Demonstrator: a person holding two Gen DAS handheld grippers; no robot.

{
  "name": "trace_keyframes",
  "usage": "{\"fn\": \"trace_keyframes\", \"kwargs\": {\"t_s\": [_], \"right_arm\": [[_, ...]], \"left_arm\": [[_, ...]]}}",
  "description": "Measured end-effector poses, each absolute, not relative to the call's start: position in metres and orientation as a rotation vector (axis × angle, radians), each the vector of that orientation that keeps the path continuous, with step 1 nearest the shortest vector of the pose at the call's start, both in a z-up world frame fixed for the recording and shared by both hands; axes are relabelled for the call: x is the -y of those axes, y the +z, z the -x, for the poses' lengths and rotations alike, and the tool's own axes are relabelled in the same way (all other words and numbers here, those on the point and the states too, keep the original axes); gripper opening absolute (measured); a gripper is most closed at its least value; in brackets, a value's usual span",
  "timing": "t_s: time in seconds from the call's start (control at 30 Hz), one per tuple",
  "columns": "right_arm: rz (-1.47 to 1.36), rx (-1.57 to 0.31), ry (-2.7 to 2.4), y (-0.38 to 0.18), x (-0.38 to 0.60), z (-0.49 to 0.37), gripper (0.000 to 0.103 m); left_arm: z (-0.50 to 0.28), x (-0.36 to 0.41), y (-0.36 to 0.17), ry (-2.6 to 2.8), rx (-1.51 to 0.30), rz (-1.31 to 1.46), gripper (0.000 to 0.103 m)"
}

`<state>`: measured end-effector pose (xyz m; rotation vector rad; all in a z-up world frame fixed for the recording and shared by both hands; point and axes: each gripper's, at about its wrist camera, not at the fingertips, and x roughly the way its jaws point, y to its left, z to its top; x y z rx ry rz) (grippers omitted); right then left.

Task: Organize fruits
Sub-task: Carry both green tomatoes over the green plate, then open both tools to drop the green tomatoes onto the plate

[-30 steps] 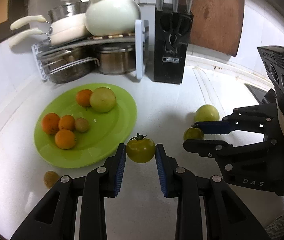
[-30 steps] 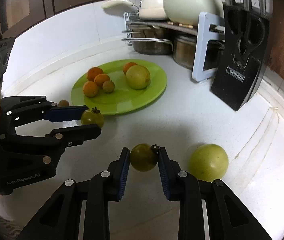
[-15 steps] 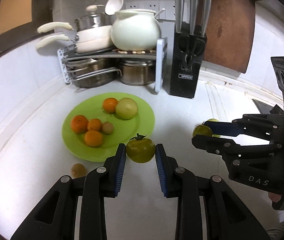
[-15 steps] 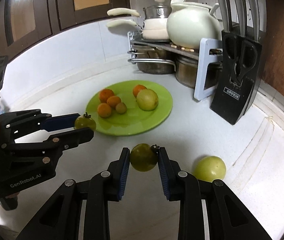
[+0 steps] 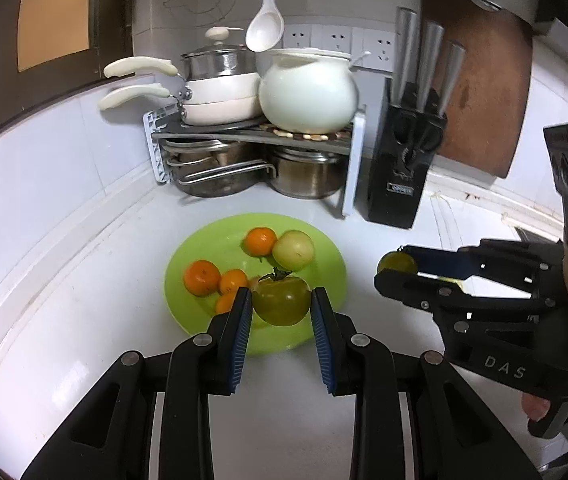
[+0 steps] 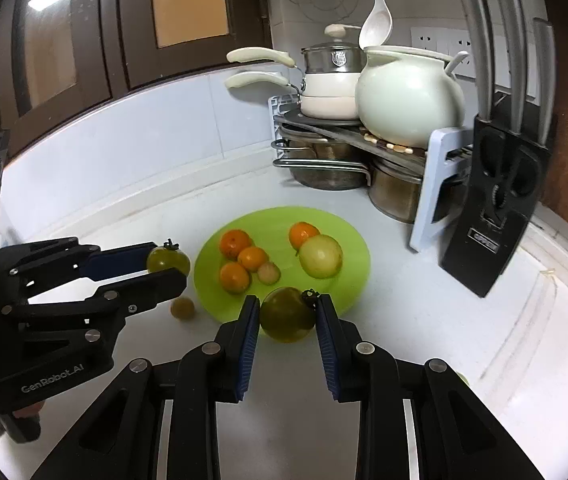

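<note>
**Two Grippers, Two Green Tomatoes Above the Counter**

At left in the right wrist view, the left gripper (image 6: 167, 266) was clamped on a green tomato with a stem (image 6: 168, 261). At centre sat the green plate (image 6: 348, 292) of oranges. At lower centre, the right gripper (image 6: 288, 314) pinched a second green tomato (image 6: 287, 314), off the counter.

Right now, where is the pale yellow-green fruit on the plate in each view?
Left wrist: pale fruit at upper right of the plate, above the held tomato.
Right wrist: pale fruit at right of the plate, beyond the held tomato.
Shared landmark: knife block.
</note>
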<state>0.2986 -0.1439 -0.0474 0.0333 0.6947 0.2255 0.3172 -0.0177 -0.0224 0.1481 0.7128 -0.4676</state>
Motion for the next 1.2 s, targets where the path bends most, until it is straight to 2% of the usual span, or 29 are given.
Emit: {"fn": "trace_keyframes", "kwargs": {"t_s": [0.63, 1.2], "right_arm": [[-0.059, -0.720, 0.205, -0.040, 0.115, -0.373, 0.030], [-0.081, -0.820, 0.228, -0.076, 0.114, -0.433, 0.030]], "left_arm": [[-0.416, -0.001, -0.031, -0.476, -0.782, -0.150, 0.030], [-0.475, 0.002, -0.068, -0.481, -0.883, -0.137, 0.030]]}}
